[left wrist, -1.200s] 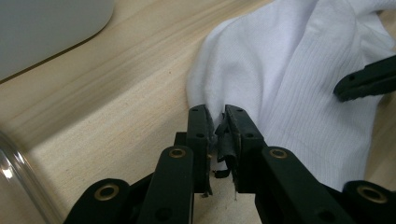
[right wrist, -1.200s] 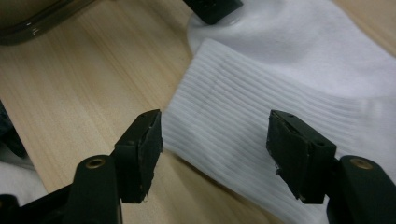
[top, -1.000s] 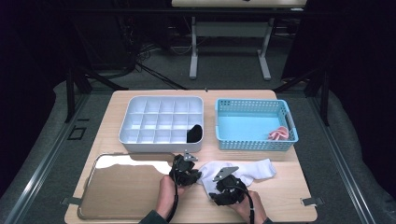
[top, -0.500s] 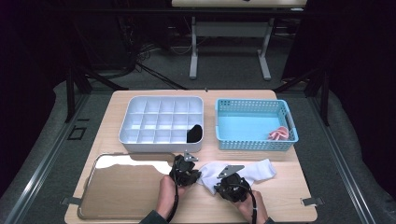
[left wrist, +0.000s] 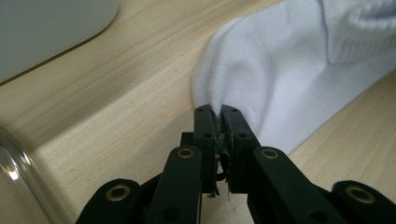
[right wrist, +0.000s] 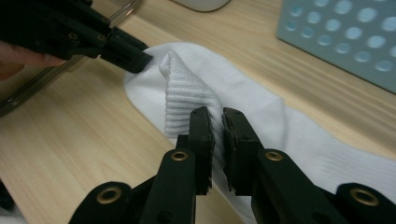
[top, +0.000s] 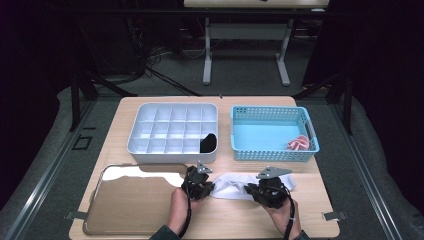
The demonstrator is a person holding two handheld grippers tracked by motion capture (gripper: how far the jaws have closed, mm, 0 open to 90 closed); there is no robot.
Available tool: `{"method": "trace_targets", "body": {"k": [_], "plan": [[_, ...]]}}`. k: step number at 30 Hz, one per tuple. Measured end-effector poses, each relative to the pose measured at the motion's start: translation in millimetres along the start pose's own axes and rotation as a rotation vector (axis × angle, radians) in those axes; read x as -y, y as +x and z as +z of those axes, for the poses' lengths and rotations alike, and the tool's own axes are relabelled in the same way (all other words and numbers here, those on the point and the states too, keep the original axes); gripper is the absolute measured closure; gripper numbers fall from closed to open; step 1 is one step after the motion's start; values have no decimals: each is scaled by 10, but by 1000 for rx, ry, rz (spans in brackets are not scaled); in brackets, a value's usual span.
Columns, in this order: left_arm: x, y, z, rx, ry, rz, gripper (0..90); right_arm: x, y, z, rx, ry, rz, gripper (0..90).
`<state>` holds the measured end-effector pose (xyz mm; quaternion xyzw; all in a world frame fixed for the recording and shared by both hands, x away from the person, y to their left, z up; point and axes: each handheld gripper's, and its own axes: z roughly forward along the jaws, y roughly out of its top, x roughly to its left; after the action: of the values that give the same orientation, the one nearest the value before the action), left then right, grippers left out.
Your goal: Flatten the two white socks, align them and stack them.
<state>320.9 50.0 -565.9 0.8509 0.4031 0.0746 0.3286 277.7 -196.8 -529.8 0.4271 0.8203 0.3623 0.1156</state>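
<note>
left gripper (left wrist: 218, 112): jaws clamped on the rounded end of the white sock (top: 230, 186)
right gripper (right wrist: 217, 116): jaws pinched on a raised ribbed fold of the sock
sock: lies flat on the bench (top: 310, 210) between the two grippers, near the front edge
behind: white divided tray (top: 170, 132), blue basket (top: 272, 131)
left: clear tray (top: 132, 200)

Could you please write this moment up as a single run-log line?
left tongs: shut on white fabric sock edge | right tongs: shut on ribbed cuff fold | sock: lying on light wooden table
</note>
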Motion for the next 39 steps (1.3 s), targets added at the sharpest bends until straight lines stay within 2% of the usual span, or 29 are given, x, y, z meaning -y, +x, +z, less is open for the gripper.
{"method": "trace_targets", "body": {"k": [10,17,25,29,33,39], "plan": [[4,11,-5,-9,-4,5,858,65,-358,-228,98,-71,94,822],[10,10,-9,-12,-7,2,858,143,-509,-281,128,-81,137,821],[20,13,-20,-12,-7,0,857,234,-634,-322,174,-72,164,819],[24,4,-21,-5,-5,1,856,283,-671,-312,178,-74,183,817],[28,-5,-25,-2,-2,2,855,326,-701,-297,190,-45,188,806],[30,1,-26,-2,1,3,850,422,-779,-309,226,-9,224,729]]}}
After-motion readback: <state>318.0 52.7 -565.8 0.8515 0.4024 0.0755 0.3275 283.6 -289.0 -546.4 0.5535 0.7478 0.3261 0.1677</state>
